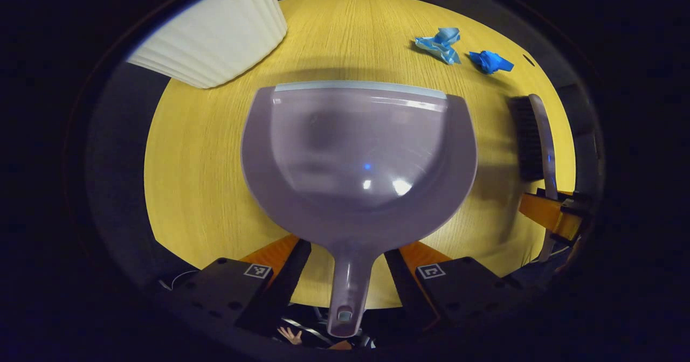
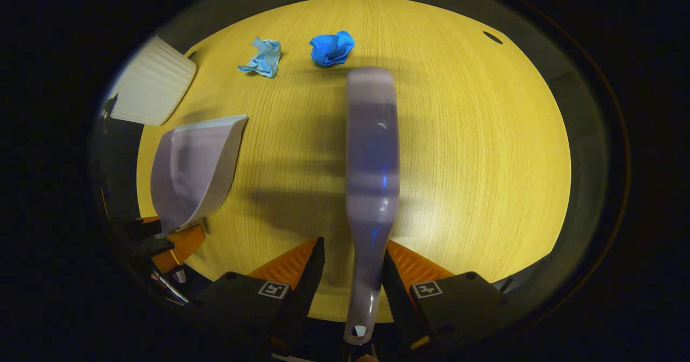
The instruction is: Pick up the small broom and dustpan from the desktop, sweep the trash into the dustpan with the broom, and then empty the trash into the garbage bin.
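A: Dustpan (image 1: 358,157) is up off the desk (image 1: 205,173), handle between the left gripper (image 1: 347,262) fingers. Gaps show on both sides of the handle, so I can't tell if they pinch it. Mouth points away, toward the far edge.

B: Broom (image 2: 372,152)?

A: Handle sits between the right gripper (image 2: 353,265) fingers; they look close against it, but contact isn't clear. Back of the head faces the camera. Left gripper view shows its bristles (image 1: 525,138) side-on.

B: Trash?

A: Two crumpled wads on the desk beyond both tools: pale blue wad (image 2: 262,56) and deep blue wad (image 2: 331,47), near each other, apart from pan and broom.

B: Bin?

A: White ribbed bin (image 1: 215,33) at the far left of the desk.

B: Any writing?

A: None legible. Just square marker tags (image 1: 257,270) on the gripper bodies.
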Available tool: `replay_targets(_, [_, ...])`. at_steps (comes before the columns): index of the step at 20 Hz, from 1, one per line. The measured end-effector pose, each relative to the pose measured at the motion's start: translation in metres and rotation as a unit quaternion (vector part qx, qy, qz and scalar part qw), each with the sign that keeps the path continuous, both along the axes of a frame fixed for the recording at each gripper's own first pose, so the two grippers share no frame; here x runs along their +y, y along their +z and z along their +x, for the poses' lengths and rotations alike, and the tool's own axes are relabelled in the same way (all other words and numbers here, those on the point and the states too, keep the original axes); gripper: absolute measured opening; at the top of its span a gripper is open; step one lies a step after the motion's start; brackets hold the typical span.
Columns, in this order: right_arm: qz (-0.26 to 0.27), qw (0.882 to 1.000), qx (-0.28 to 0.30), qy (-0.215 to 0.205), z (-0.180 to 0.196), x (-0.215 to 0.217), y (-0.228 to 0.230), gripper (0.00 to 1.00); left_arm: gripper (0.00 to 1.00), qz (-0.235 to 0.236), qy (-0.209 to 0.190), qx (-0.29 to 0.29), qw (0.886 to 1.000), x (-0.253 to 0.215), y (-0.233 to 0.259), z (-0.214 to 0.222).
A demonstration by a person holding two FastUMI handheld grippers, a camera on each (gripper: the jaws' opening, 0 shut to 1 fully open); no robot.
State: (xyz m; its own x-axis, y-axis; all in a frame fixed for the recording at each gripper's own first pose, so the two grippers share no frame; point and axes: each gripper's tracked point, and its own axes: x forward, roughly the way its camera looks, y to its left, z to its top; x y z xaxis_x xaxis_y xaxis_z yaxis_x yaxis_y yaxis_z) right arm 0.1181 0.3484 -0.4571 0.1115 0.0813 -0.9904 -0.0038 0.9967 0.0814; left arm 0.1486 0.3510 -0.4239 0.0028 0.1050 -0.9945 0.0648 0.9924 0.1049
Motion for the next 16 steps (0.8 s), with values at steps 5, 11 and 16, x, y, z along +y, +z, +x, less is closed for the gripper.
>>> replay_targets(5, [-0.011, 1.0, -0.001, -0.005, 0.0019, -0.0057, -0.0041, 0.51, 0.71, 0.011, -0.01, 0.003, 1.0, -0.001, -0.0019, 0.0053])
replay_targets(11, [-0.012, 1.0, 0.001, -0.01, 0.0032, -0.0074, -0.0073, 0.34, 0.46, 0.013, -0.009, 0.017, 1.0, -0.0035, -0.0078, 0.0038])
replay_targets(16, [-0.021, 1.0, -0.001, 0.004, 0.0039, -0.0074, -0.0066, 0.27, 0.33, 0.015, -0.018, 0.011, 1.0, -0.0026, -0.0069, 0.0083])
